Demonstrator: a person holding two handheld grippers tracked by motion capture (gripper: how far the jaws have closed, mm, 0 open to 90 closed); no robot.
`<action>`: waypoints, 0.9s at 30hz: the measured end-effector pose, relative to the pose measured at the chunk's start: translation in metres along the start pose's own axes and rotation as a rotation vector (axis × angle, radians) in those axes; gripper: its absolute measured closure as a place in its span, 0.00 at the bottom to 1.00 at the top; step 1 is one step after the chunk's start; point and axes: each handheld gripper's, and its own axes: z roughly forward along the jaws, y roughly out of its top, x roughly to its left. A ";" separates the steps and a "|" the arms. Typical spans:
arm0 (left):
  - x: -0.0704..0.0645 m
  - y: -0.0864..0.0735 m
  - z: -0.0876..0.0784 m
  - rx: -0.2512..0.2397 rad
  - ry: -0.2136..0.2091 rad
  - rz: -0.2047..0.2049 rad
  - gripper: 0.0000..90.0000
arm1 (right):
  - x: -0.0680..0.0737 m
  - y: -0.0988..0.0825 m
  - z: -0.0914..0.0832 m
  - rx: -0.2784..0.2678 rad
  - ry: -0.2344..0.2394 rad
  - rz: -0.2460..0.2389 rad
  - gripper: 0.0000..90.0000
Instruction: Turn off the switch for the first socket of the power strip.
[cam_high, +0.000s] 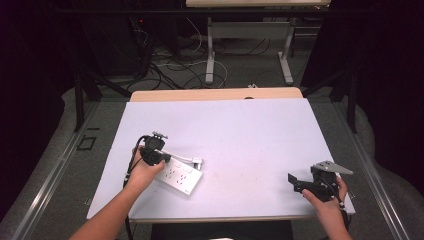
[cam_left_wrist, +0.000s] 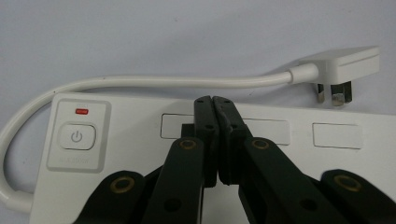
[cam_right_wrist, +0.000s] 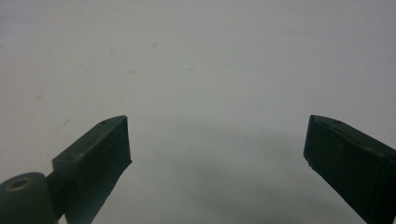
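Resting flat on the desk (cam_high: 260, 130) near my left side, the white power strip (cam_high: 181, 177) looks rigid, smooth plastic and fairly light, likely to slide, so I'd take it across its narrow body. Its cord (cam_left_wrist: 154, 82) is bendy; the plug (cam_left_wrist: 343, 67) lies beside it. My left claw (cam_left_wrist: 213, 103) is pinched shut over the sockets, gripping nothing. My right claw (cam_right_wrist: 217, 140) gapes wide, well apart.

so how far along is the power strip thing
Nothing looks done yet: the plug lies loose on the table, its cord looping from the power strip. In hand: the left gripper, jaws shut, rests on the strip. The right gripper waits open, apart. Handling the plug looks still to come.
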 end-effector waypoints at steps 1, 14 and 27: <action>0.000 0.000 0.000 0.007 0.001 0.004 0.98 | 0.000 0.000 0.000 0.000 0.001 -0.004 0.07; 0.000 -0.001 0.000 -0.007 0.002 0.005 0.98 | 0.000 0.000 0.000 0.002 0.004 0.002 0.08; 0.000 -0.002 0.000 -0.013 -0.001 0.008 0.98 | 0.001 0.000 0.000 0.005 0.008 0.000 0.08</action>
